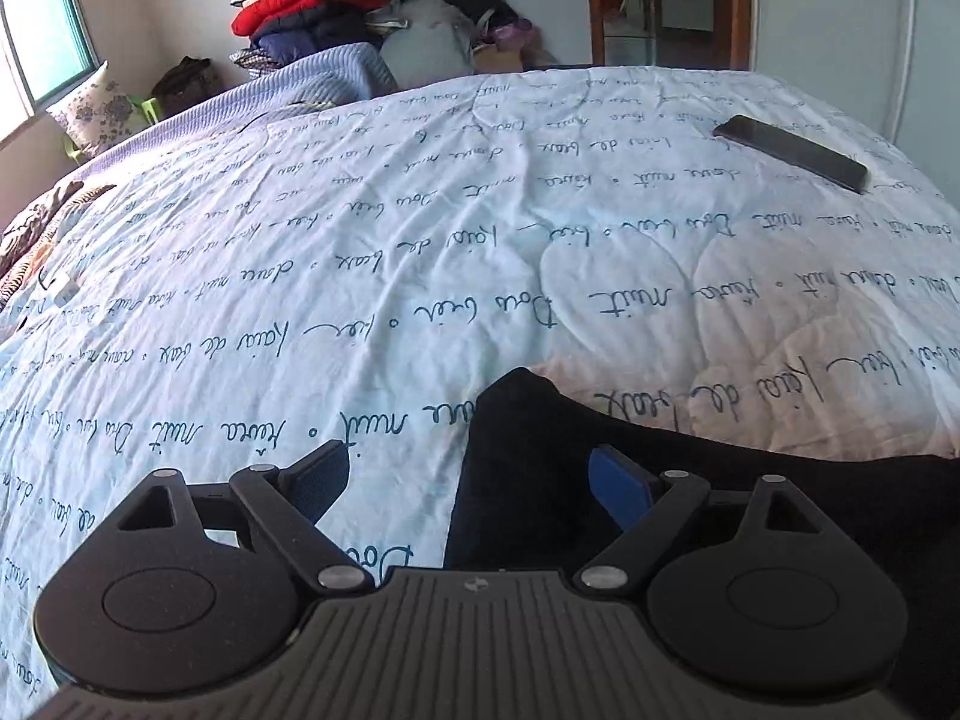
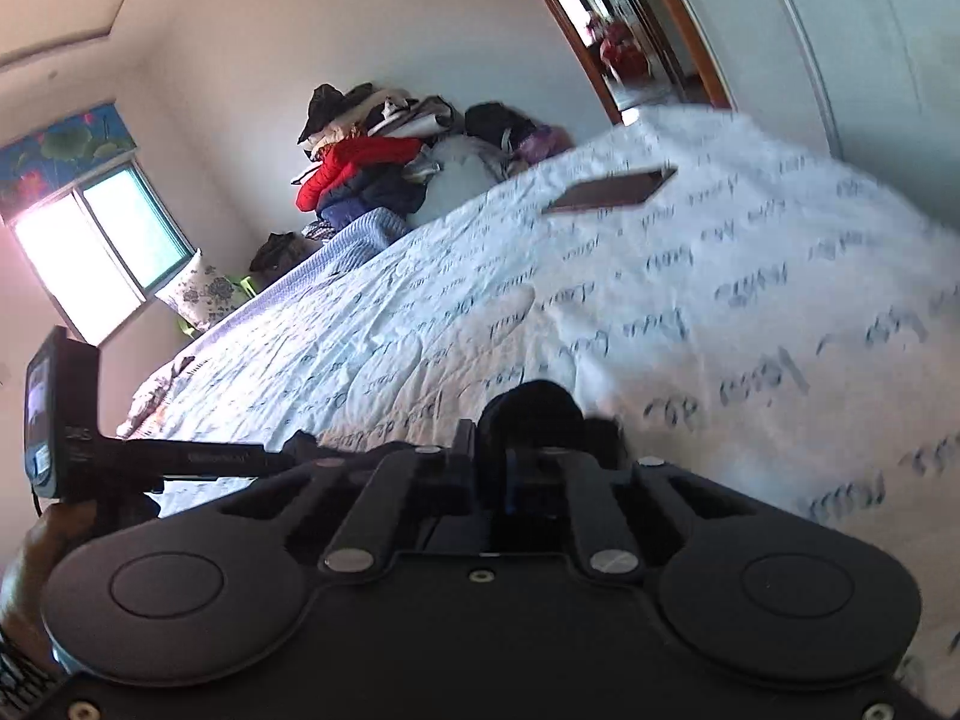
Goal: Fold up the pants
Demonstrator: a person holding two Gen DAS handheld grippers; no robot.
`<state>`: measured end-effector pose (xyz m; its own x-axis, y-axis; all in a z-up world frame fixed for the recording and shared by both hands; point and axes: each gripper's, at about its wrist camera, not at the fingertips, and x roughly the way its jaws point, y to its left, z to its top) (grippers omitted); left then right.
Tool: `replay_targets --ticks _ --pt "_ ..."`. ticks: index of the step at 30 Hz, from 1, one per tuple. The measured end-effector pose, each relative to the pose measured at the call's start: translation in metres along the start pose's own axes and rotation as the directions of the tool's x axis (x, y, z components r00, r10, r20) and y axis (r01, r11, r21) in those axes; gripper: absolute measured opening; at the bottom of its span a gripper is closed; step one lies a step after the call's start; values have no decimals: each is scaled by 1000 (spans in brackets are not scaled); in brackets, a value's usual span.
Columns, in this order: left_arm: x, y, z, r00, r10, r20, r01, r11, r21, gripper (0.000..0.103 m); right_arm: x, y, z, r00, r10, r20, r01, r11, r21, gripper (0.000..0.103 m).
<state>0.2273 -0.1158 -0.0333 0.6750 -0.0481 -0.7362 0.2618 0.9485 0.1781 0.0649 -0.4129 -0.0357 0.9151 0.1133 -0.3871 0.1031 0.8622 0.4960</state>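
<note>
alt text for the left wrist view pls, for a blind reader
The open left gripper hovers over a corner of black pants lying on a white quilt printed with cursive script. A dark phone lies farther up the bed, and piled clothes sit beyond it.

One pair of black pants (image 1: pixel 540 480), one phone (image 1: pixel 792 153), one floral pillow (image 1: pixel 96 108), two grippers — left (image 1: pixel 474 480), right (image 2: pixel 507 456).

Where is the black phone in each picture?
Left wrist view: the phone lies on the white bedspread, upper right, far from the tool.
Right wrist view: the phone is blurred, above the middle, slightly right.
Shared landmark: the red jacket in the clothes pile, left of the phone in both.
</note>
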Motion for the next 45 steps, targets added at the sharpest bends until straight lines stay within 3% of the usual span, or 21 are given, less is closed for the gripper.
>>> replay_targets --ticks 4,6,7,8,11,13,15,16,18,21,23,28,32,34,38,41,45 --pt "11 4 0 999 45 7 -44 997 -65 91 -7 5 9 995 32 97 -23 996 -86 9" --pt "15 5 0 997 78 7 -77 993 -84 91 10 4 5 997 -79 20 81 985 -154 9" --pt "14 7 -1 997 78 4 -77 993 -93 91 21 1 1 987 -146 -62 133 977 -169 14" --pt "9 10 -2 998 63 8 -62 993 -102 88 23 -1 -4 978 -188 -87 170 969 -176 18" --pt "-17 18 -9 998 26 57 -20 994 -105 89 -3 8 -10 966 -259 -11 251 947 -203 34" --pt "-36 24 -16 996 -28 79 36 994 -105 89 -28 21 -12 946 -316 74 324 915 -241 37" --pt "-54 27 -26 990 -113 84 121 987 -105 92 -52 33 -16 962 -259 88 273 932 -238 37" --pt "-60 28 -31 986 -145 83 153 983 -106 93 -61 37 -19 978 -196 66 205 954 -216 37" --pt "-70 26 -43 980 -189 66 195 975 -106 93 -72 42 -27 992 -124 15 125 977 -176 35" --pt "-80 15 -65 968 -245 56 248 966 -66 93 -74 41 -43 993 -104 -56 96 986 -138 35" --pt "-84 2 -79 964 -260 48 261 965 -20 93 -66 37 -52 987 -138 -88 127 985 -113 35" --pt "-99 -24 -106 974 -201 106 187 974 127 94 -61 42 -62 977 -190 -95 178 976 -127 36" --pt "-101 -24 -108 976 -196 98 186 978 99 97 -61 45 -66 973 -216 -76 205 970 -131 46" --pt "-97 -25 -105 983 -157 91 149 985 87 100 -59 49 -68 974 -214 -70 201 967 -155 49" --pt "-95 -27 -102 990 -98 97 92 994 65 100 -57 62 -75 971 -235 -43 218 944 -247 38" --pt "-96 -28 -102 993 -67 101 61 996 66 100 -61 54 -74 975 -220 -31 209 955 -210 32" --pt "-97 -33 -101 992 25 127 -35 996 80 101 -65 53 -72 973 -233 -6 226 951 -209 25"
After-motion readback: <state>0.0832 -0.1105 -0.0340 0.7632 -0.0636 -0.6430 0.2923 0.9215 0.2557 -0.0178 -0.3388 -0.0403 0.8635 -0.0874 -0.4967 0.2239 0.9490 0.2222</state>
